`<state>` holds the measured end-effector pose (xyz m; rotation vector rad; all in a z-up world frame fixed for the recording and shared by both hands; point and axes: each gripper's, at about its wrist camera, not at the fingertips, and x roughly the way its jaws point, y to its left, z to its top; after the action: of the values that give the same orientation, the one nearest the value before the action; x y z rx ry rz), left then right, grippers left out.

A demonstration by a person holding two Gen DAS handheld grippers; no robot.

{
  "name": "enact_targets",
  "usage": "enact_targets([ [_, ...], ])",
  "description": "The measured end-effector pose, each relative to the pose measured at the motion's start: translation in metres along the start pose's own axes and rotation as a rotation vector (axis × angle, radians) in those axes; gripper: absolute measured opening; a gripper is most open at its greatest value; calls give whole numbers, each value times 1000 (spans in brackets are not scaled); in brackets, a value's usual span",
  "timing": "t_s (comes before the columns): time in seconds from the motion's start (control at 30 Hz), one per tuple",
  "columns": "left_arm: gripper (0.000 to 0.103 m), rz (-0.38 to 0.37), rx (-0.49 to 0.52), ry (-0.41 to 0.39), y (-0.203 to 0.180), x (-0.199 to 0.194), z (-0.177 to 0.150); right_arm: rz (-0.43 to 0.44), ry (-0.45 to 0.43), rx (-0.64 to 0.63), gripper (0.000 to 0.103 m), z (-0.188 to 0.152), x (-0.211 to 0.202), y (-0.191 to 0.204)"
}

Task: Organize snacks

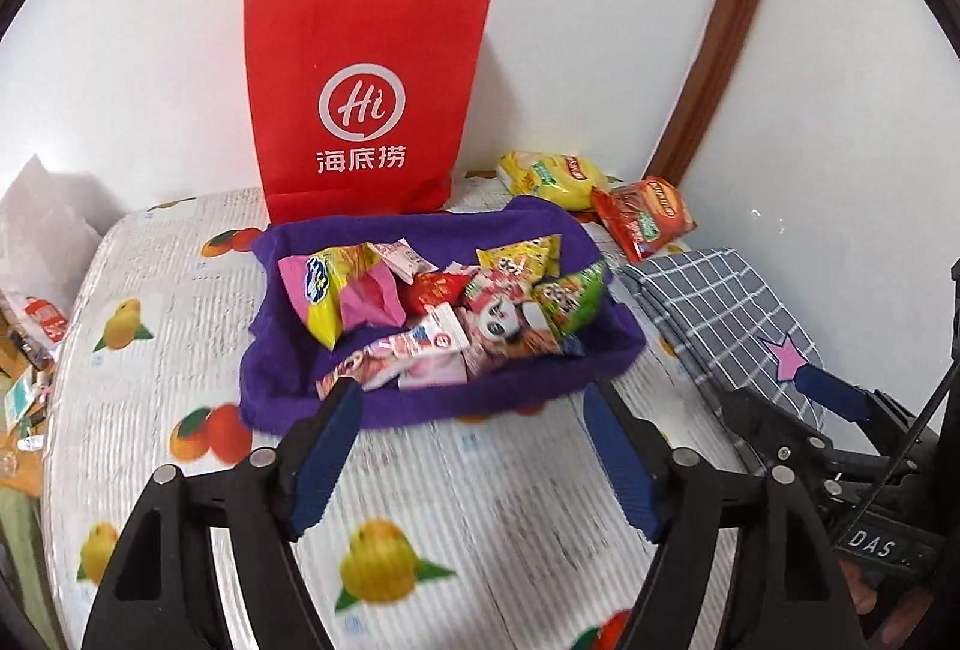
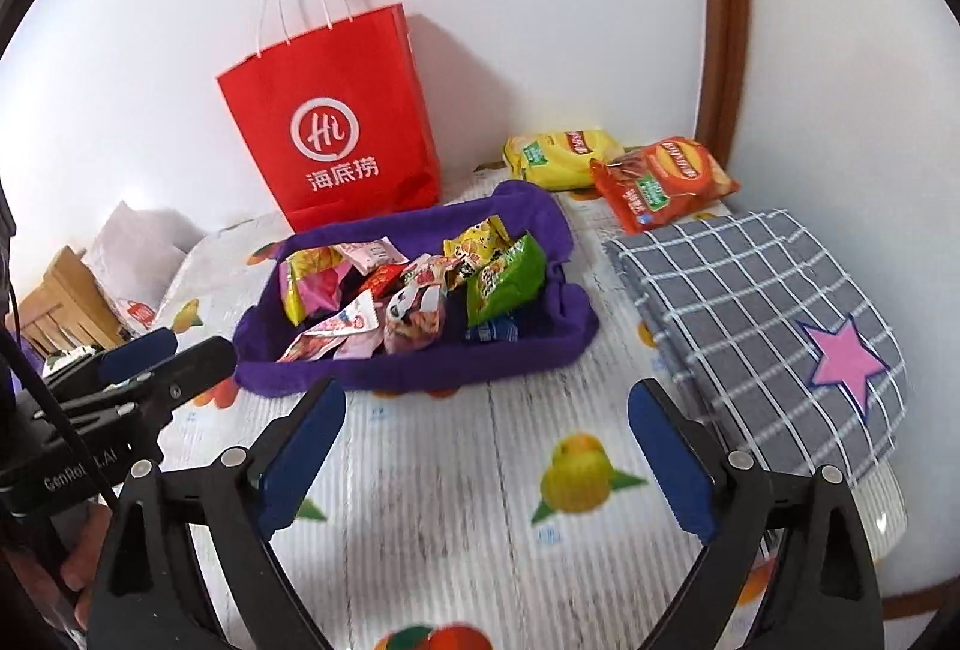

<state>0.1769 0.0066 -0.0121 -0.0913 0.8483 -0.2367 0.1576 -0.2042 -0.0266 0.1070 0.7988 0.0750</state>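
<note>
A purple cloth basket (image 1: 270, 380) (image 2: 570, 326) sits mid-table, holding several small snack packets (image 1: 444, 308) (image 2: 414, 302). A yellow chip bag (image 1: 552, 176) (image 2: 558, 158) and a red chip bag (image 1: 648, 218) (image 2: 660, 182) lie behind it at the back right. My left gripper (image 1: 471, 398) hangs open just in front of the basket's near rim, nothing between its fingers. My right gripper (image 2: 487, 395) is also open and empty, above the table in front of the basket. Each gripper shows at the edge of the other's view: the right gripper (image 1: 828, 392), the left gripper (image 2: 138, 356).
A red paper bag (image 1: 366, 98) (image 2: 336, 134) stands against the wall behind the basket. A folded grey checked cloth (image 1: 720, 314) (image 2: 762, 314) with a pink star lies at the right. The fruit-print table cover (image 1: 450, 500) (image 2: 450, 470) spreads below. Clutter (image 1: 30, 338) and wooden furniture (image 2: 60, 302) stand to the left.
</note>
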Motion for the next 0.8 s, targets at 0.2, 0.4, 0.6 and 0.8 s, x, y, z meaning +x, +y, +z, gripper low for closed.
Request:
enact_targets([
  [0.2, 94, 28, -12, -39, -8, -35, -24, 24, -37, 31, 103, -24, -43, -7],
  [0.4, 98, 65, -13, -52, -21, -65, -50, -28, -68, 24, 103, -48, -81, -5],
  [0.6, 98, 86, -5, -86, -35, -97, -76, -48, -93, -9, 103, -74, -116, -1],
  [0.8, 98, 125, 9, -123, -48, -123, -96, -40, -102, -20, 103, -96, -137, 0],
])
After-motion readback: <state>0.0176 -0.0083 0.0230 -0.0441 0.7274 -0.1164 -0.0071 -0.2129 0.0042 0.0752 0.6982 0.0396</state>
